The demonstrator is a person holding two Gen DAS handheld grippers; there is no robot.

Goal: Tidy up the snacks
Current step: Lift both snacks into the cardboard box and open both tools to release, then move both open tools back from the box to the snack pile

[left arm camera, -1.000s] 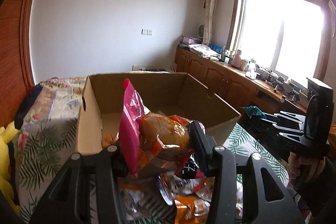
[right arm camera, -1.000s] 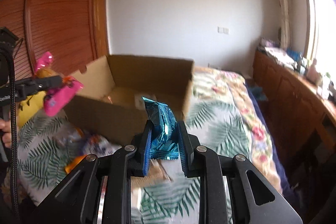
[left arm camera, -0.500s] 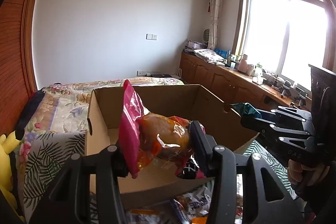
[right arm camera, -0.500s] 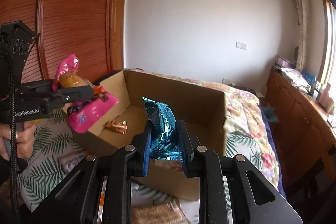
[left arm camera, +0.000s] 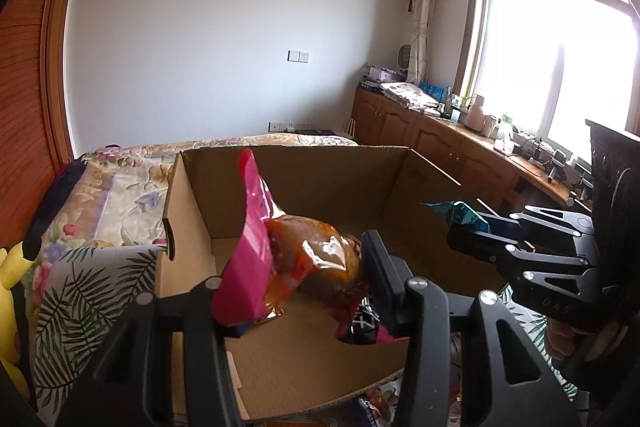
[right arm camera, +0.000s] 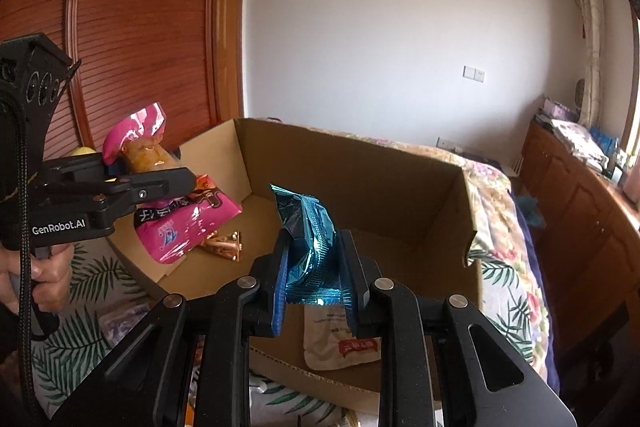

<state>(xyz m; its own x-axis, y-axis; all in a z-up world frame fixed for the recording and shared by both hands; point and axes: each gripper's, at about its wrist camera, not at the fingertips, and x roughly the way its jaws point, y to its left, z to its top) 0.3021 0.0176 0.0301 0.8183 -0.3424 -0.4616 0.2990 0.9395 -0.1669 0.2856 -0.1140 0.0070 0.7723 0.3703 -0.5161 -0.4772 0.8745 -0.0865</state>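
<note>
A: What does each hand carry?

B: The left gripper has its fingers clamped on a pink and orange plastic snack bag, held above the open brown cardboard box on the leaf-patterned bed. The right gripper has its fingers clamped on a shiny teal foil packet, also over the box.

A: Anything inside?

B: A small gold-wrapped snack lies on the box floor.
</note>
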